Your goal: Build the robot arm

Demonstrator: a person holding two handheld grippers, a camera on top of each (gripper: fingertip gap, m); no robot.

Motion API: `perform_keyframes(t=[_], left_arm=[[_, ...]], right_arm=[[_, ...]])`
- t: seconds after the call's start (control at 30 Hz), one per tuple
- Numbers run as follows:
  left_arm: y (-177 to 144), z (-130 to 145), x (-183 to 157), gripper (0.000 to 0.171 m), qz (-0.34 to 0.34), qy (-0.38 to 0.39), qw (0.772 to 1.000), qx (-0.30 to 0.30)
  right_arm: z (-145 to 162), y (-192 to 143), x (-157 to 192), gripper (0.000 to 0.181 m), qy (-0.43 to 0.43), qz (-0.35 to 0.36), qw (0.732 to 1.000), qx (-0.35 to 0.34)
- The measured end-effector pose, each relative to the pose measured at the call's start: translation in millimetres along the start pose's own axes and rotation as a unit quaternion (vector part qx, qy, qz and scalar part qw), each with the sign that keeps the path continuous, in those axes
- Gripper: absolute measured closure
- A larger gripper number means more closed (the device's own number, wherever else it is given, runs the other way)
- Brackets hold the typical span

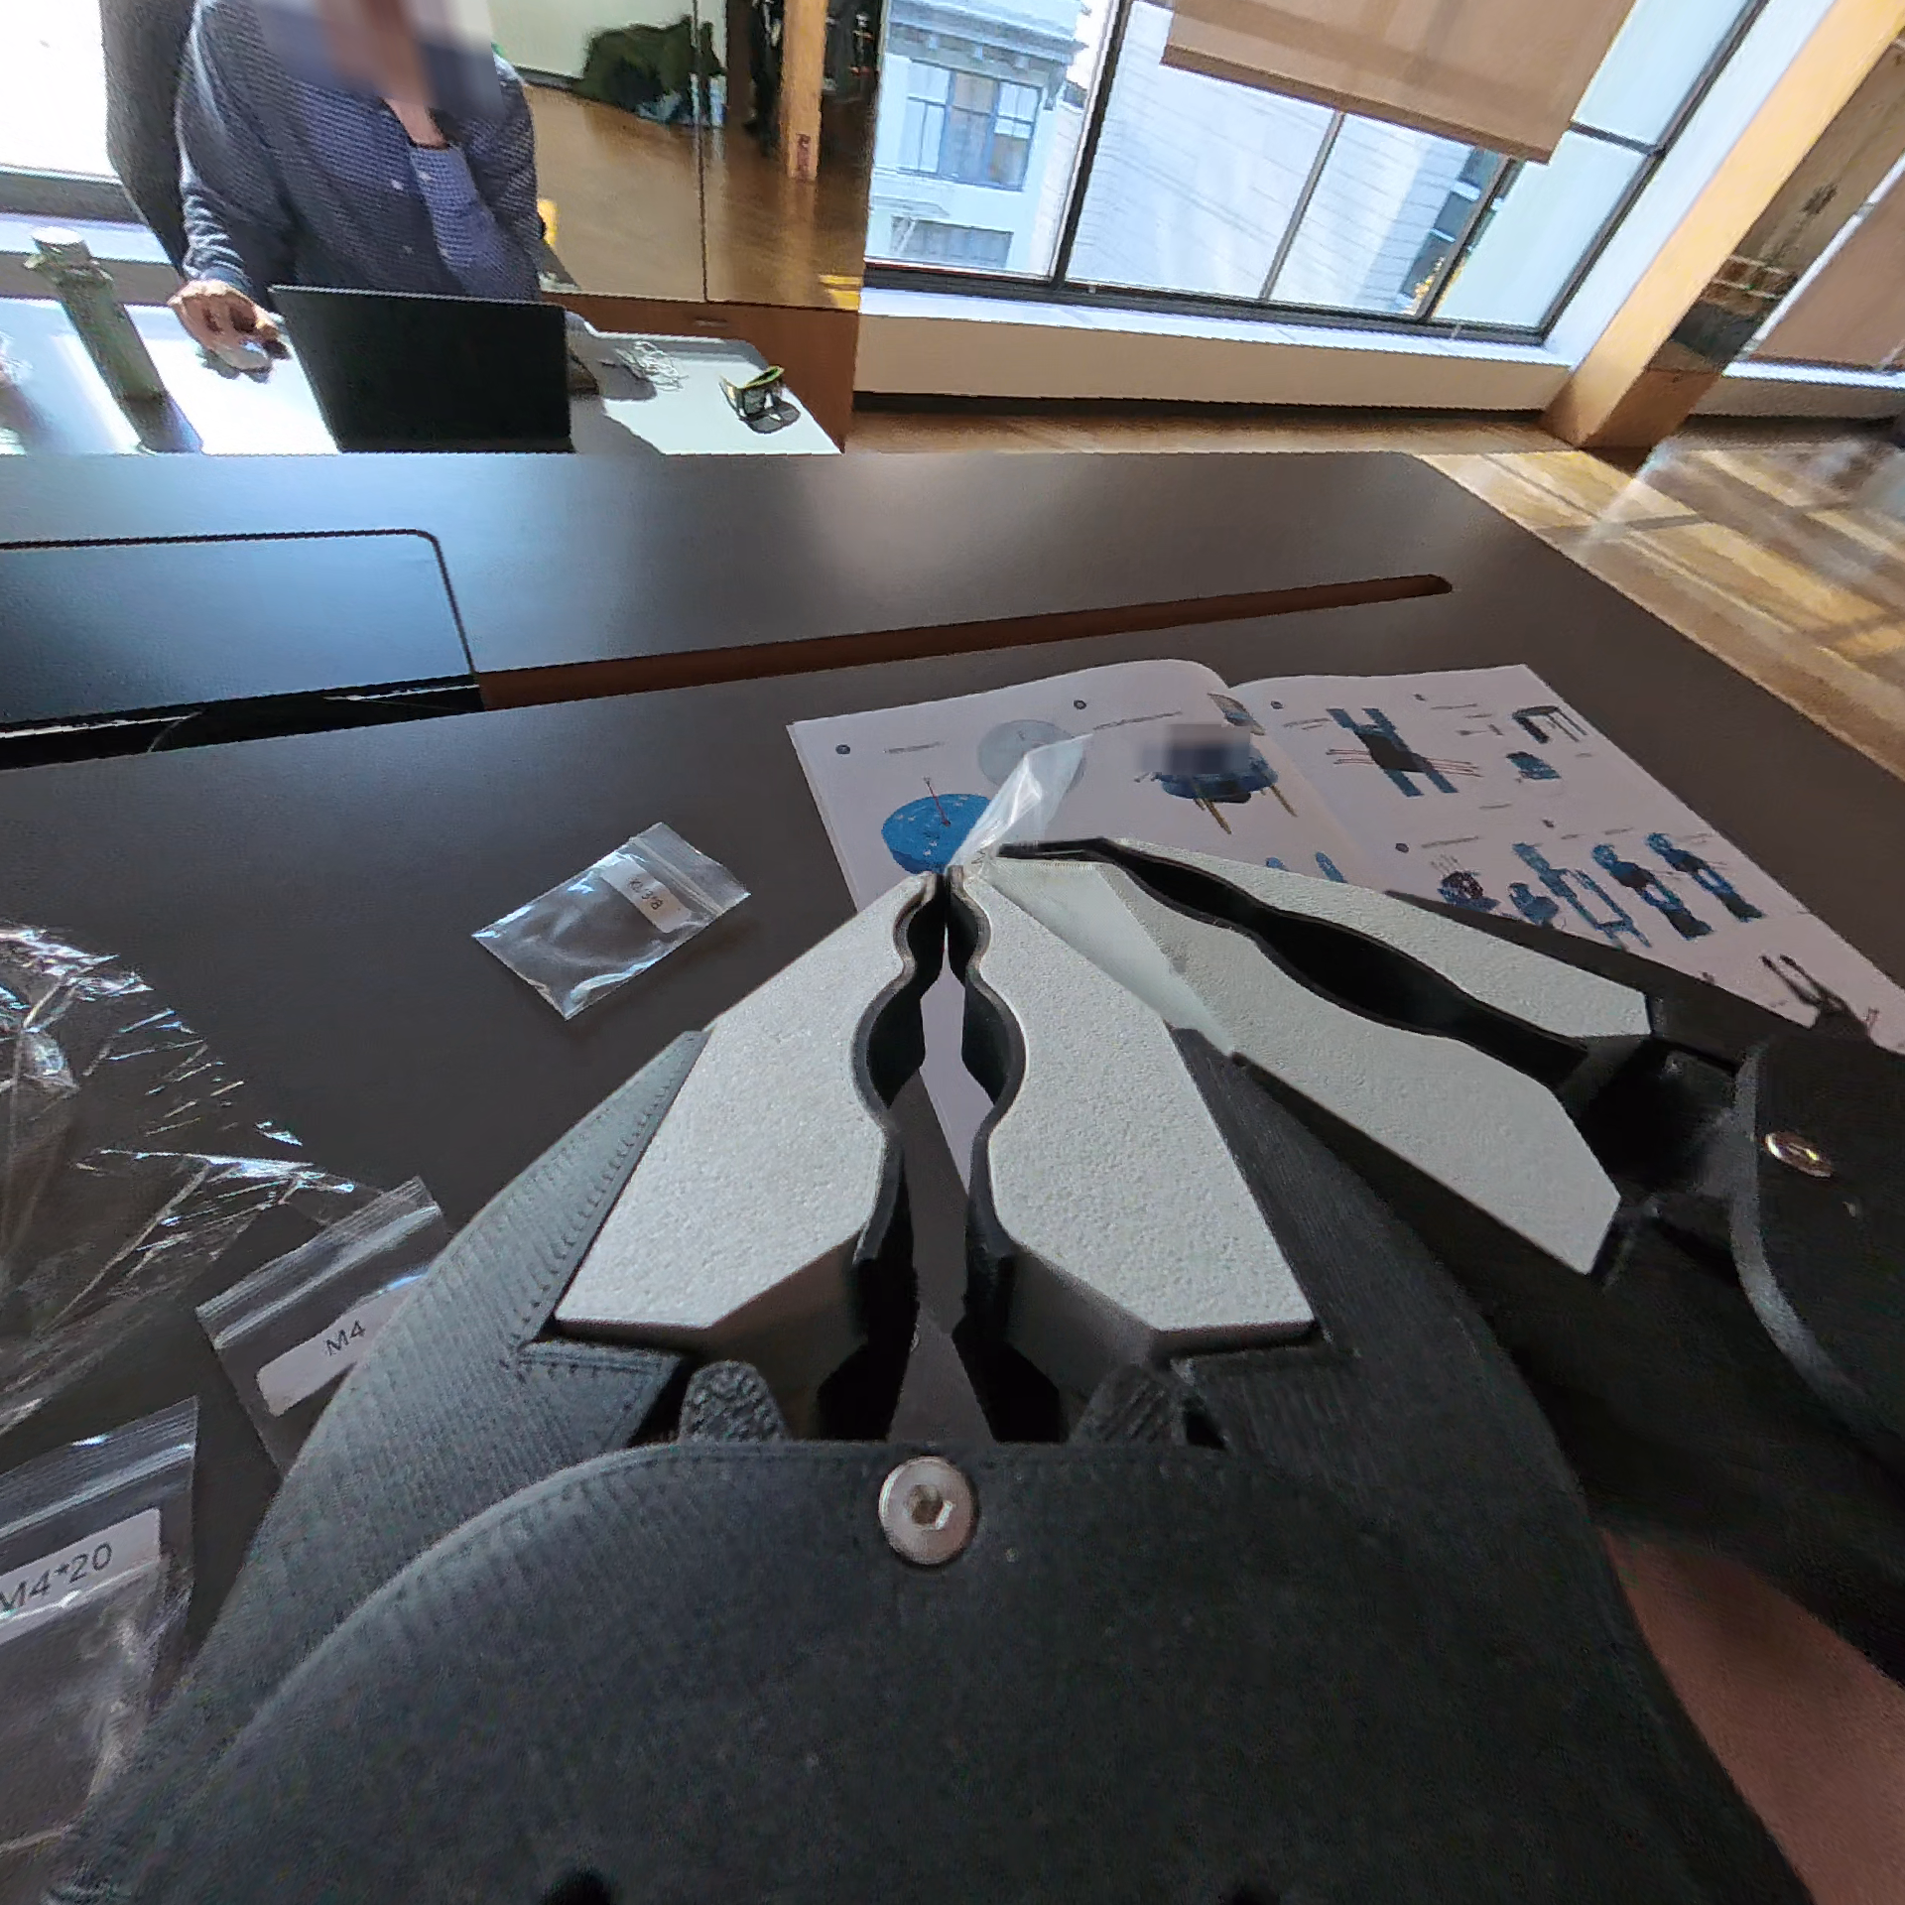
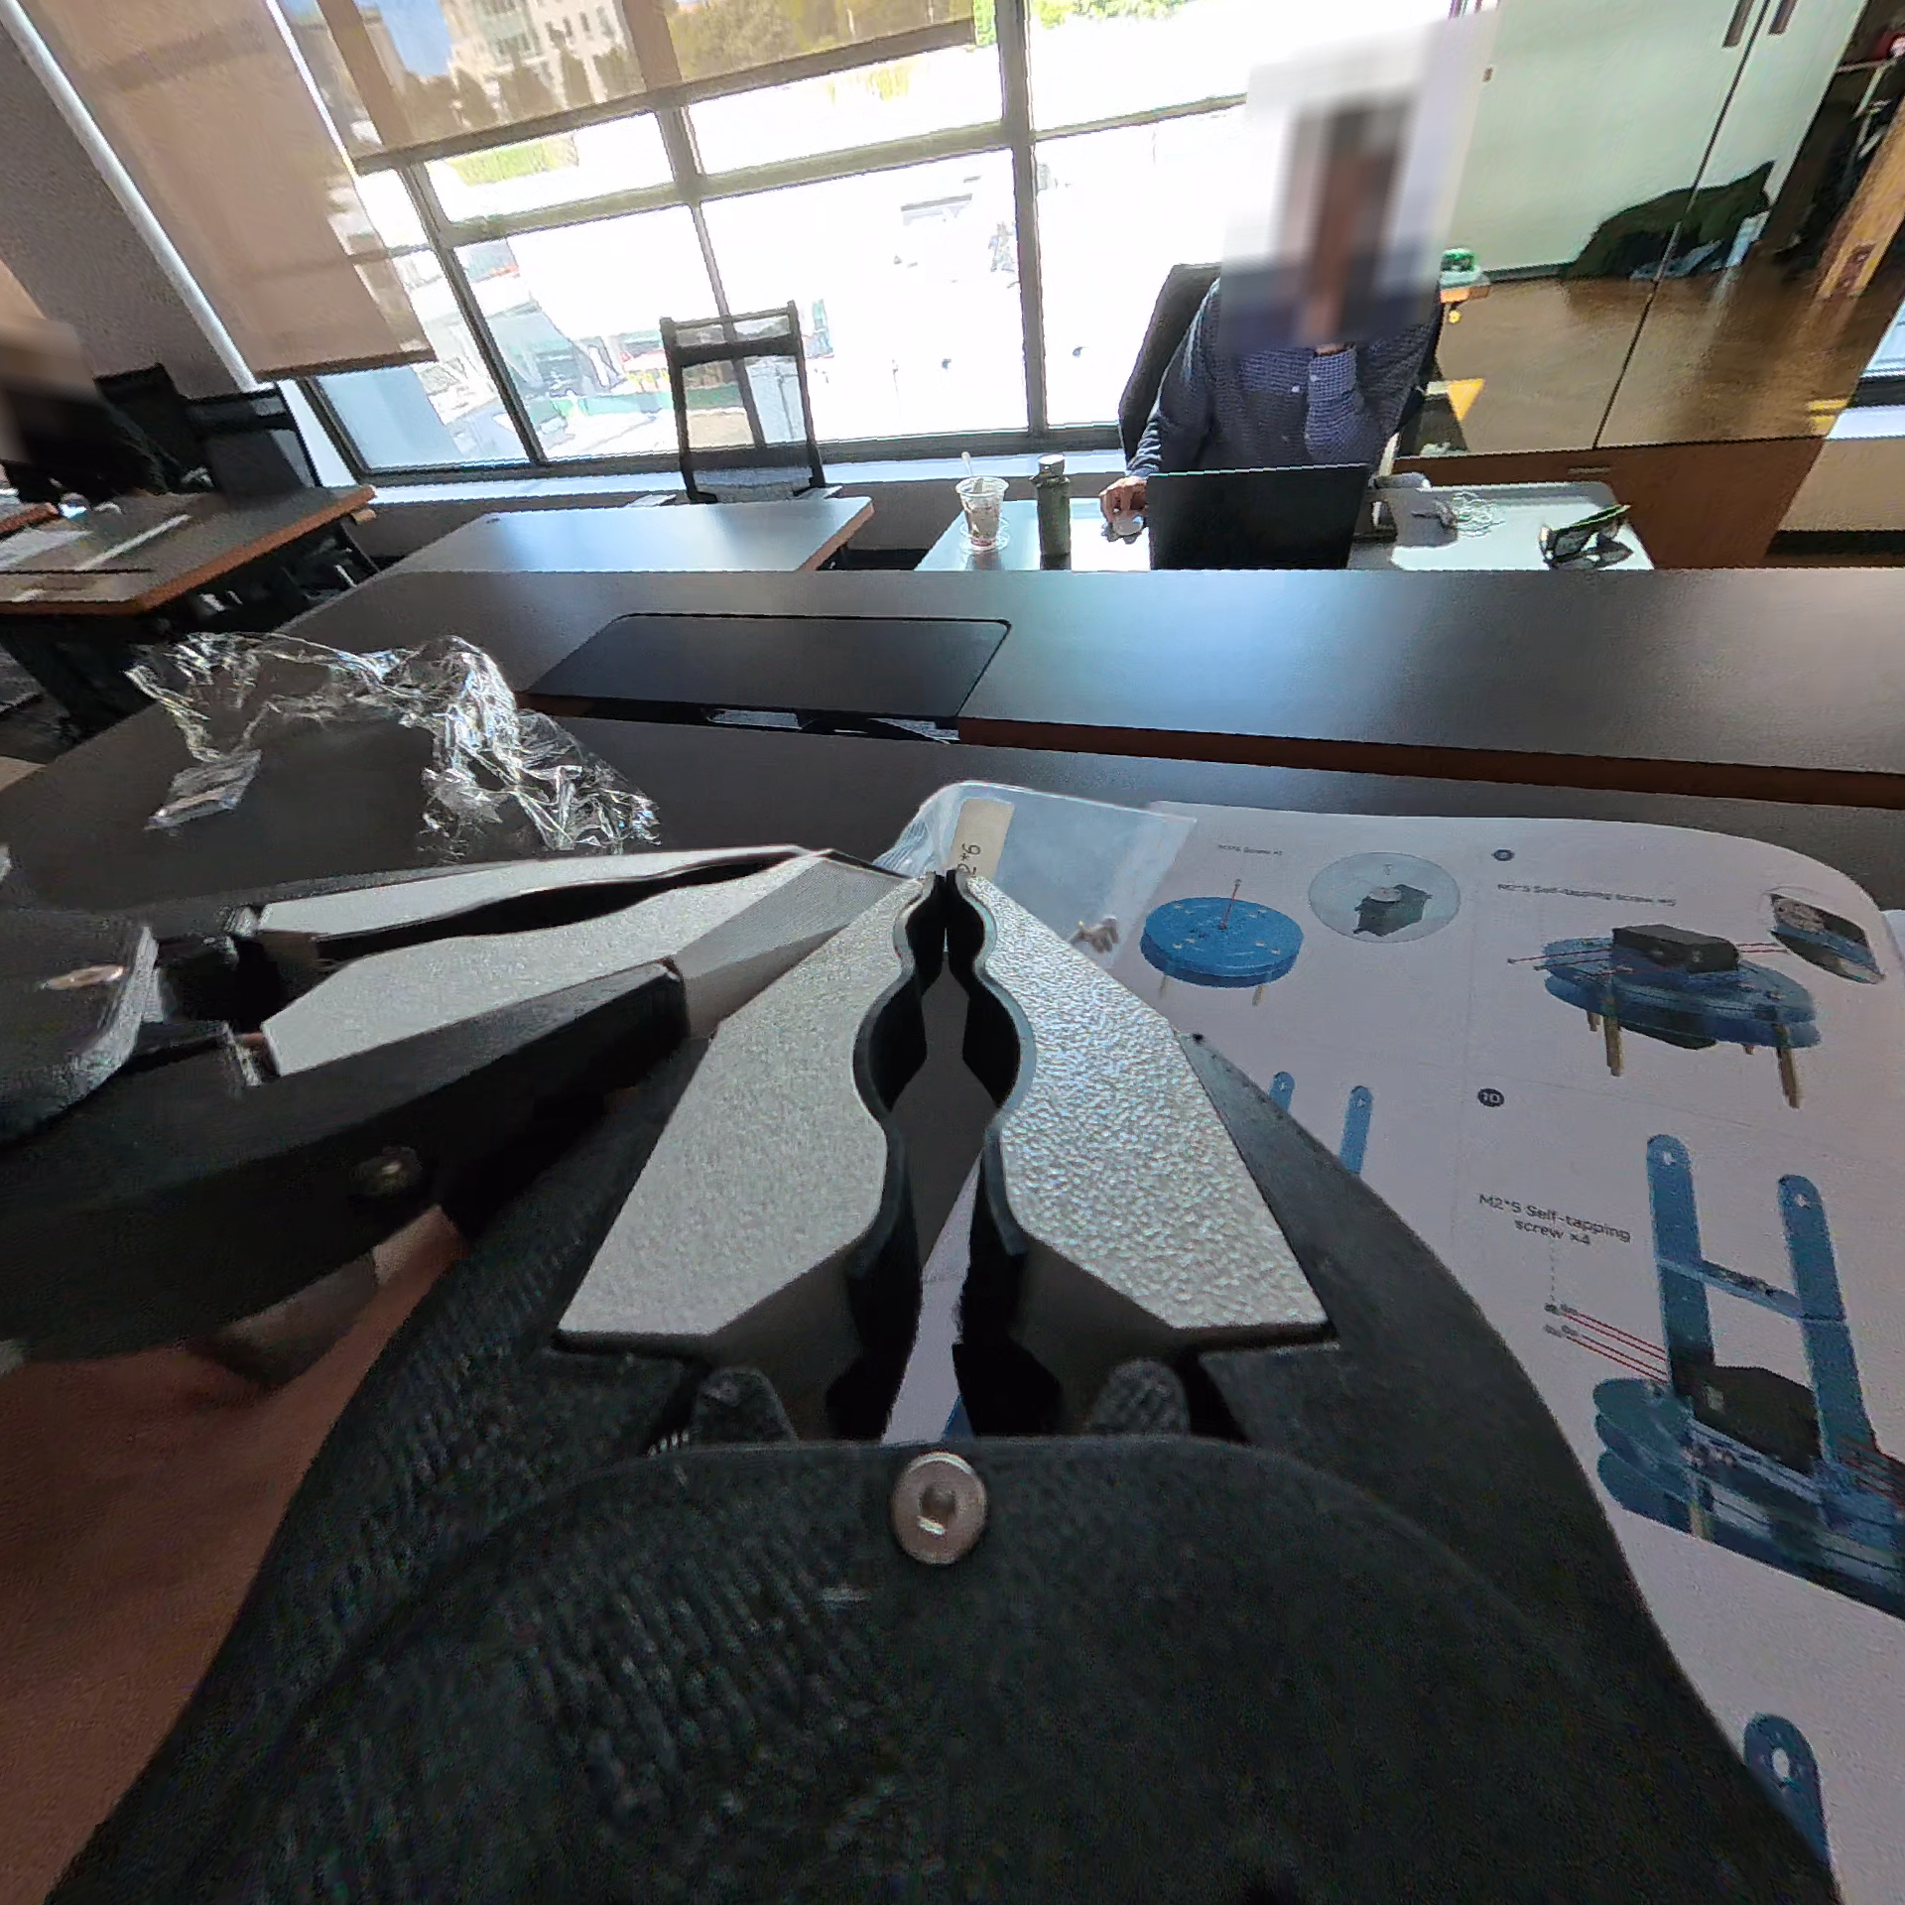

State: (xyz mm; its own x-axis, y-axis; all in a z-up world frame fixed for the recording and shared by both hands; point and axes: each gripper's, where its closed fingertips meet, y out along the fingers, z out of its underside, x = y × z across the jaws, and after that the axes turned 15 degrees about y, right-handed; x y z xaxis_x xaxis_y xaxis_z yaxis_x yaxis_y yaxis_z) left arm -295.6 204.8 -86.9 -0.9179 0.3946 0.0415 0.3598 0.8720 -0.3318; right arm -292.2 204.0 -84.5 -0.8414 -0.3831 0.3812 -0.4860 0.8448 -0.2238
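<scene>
- Left wrist view: left hand-held gripper (image 1: 946,895) pinches a small clear plastic zip bag (image 1: 1026,799) at its tips.
- Right hand-held gripper (image 2: 946,895) clamps the same bag beside it, above the illustrated paper manual (image 2: 1546,1031).
- Bag looks light, limp, slippery; edges suit gripping.

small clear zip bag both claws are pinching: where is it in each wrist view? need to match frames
Left wrist view: small clear zip bag sticks up just above centre, at the left claw tips, the right claw meeting it from the right.
Right wrist view: bag is above centre, at the right claw tips, the left claw coming from the left.
Shared landmark: the open instruction booklet behind the bag.
</scene>
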Motion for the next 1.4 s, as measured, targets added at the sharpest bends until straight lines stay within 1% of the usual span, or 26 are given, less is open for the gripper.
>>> perform_keyframes(t=[0.13,0.27,0.43,0.47,0.53,0.6,0.67,0.73,0.77,0.8,0.83,0.87,0.9,0.93,0.97,1.0,1.03,1.07,1.1,1.13,1.2,1.23,1.27,1.3,1.37,1.4], left_arm=[[3.4,-3.7,1.4,0.171,-0.024,-0.009,1.000,-0.011],[3.5,-6.5,6.6,0.171,-0.053,-0.005,0.998,-0.020],[-2.2,-17.0,6.0,0.171,-0.060,-0.015,0.998,-0.034],[-6.2,-21.0,6.2,0.171,-0.061,-0.022,0.997,-0.047],[-14.2,-24.3,-3.0,0.171,-0.025,-0.045,0.997,-0.057],[-28.9,-27.2,-8.6,0.171,0.001,-0.044,0.997,-0.065],[-47.1,-22.9,-15.8,0.171,0.047,-0.024,0.998,-0.037],[-76.9,-18.0,-18.2,0.162,0.097,-0.019,0.995,-0.023],[-94.4,-16.6,-15.9,0.160,0.115,-0.020,0.993,-0.031],[-111.2,-16.0,-9.1,0.156,0.126,-0.023,0.991,-0.046],[-125.8,-14.9,2.3,0.152,0.129,-0.033,0.989,-0.065],[-139.1,-16.7,10.8,0.145,0.149,-0.051,0.983,-0.092],[-151.3,-19.9,16.2,0.137,0.185,-0.078,0.972,-0.122],[-160.0,-20.0,22.9,0.135,0.222,-0.119,0.958,-0.138],[-165.8,-19.2,29.0,0.126,0.261,-0.172,0.939,-0.142],[-172.5,-22.1,32.3,0.111,0.307,-0.226,0.911,-0.154],[-178.8,-26.3,35.3,0.102,0.345,-0.278,0.879,-0.173],[-183.2,-28.9,38.1,0.096,0.368,-0.322,0.851,-0.191],[-186.0,-29.1,36.9,0.092,0.382,-0.346,0.833,-0.204],[-187.0,-26.8,31.8,0.089,0.390,-0.358,0.823,-0.207],[-185.3,-20.0,17.3,0.079,0.399,-0.375,0.812,-0.204],[-187.1,-19.9,9.5,0.075,0.412,-0.389,0.798,-0.206],[-190.6,-21.8,3.1,0.075,0.429,-0.405,0.780,-0.209],[-194.0,-24.5,-1.0,0.076,0.440,-0.416,0.766,-0.215],[-200.2,-25.6,-12.3,0.080,0.461,-0.406,0.761,-0.209],[-203.7,-23.1,-19.3,0.086,0.473,-0.388,0.767,-0.196]], right_arm=[[-4.5,2.4,-6.2,0.181,0.010,0.019,1.000,-0.013],[-5.7,1.6,-11.5,0.181,-0.006,0.047,0.999,-0.022],[-15.9,-1.8,-8.8,0.181,-0.002,0.038,0.999,-0.032],[-18.0,-3.3,-3.5,0.181,-0.004,0.024,0.999,-0.034],[-23.2,-10.5,7.4,0.181,-0.029,-0.001,0.999,-0.030],[-24.2,-19.6,18.5,0.181,-0.085,-0.024,0.996,-0.001],[-23.0,-32.3,31.6,0.181,-0.141,-0.061,0.987,0.039],[-21.2,-48.2,38.1,0.181,-0.199,-0.089,0.973,0.080],[-19.6,-58.2,46.1,0.181,-0.209,-0.122,0.965,0.100],[-22.0,-67.1,48.8,0.181,-0.214,-0.135,0.961,0.108],[-21.3,-76.8,53.9,0.181,-0.228,-0.159,0.953,0.122],[-20.1,-87.9,61.6,0.181,-0.245,-0.190,0.941,0.132],[-20.4,-96.9,63.8,0.181,-0.265,-0.198,0.934,0.138],[-18.2,-107.2,69.2,0.181,-0.287,-0.217,0.921,0.146],[-16.6,-118.1,76.7,0.181,-0.308,-0.241,0.908,0.147],[-15.2,-127.7,82.3,0.181,-0.327,-0.254,0.898,0.149],[-11.2,-139.3,90.8,0.181,-0.351,-0.280,0.881,0.150],[-10.6,-147.4,96.8,0.181,-0.375,-0.290,0.869,0.141],[-9.6,-153.5,100.8,0.181,-0.397,-0.292,0.859,0.136],[-7.8,-160.8,107.3,0.181,-0.418,-0.303,0.846,0.129],[-4.1,-174.0,120.3,0.181,-0.452,-0.327,0.823,0.111],[-1.3,-180.1,126.2,0.181,-0.469,-0.339,0.809,0.103],[2.2,-187.2,132.5,0.181,-0.489,-0.355,0.791,0.092],[3.6,-190.5,135.7,0.181,-0.511,-0.355,0.779,0.080],[7.0,-196.7,140.7,0.181,-0.551,-0.356,0.753,0.061],[7.7,-199.5,142.8,0.181,-0.565,-0.357,0.742,0.051]])
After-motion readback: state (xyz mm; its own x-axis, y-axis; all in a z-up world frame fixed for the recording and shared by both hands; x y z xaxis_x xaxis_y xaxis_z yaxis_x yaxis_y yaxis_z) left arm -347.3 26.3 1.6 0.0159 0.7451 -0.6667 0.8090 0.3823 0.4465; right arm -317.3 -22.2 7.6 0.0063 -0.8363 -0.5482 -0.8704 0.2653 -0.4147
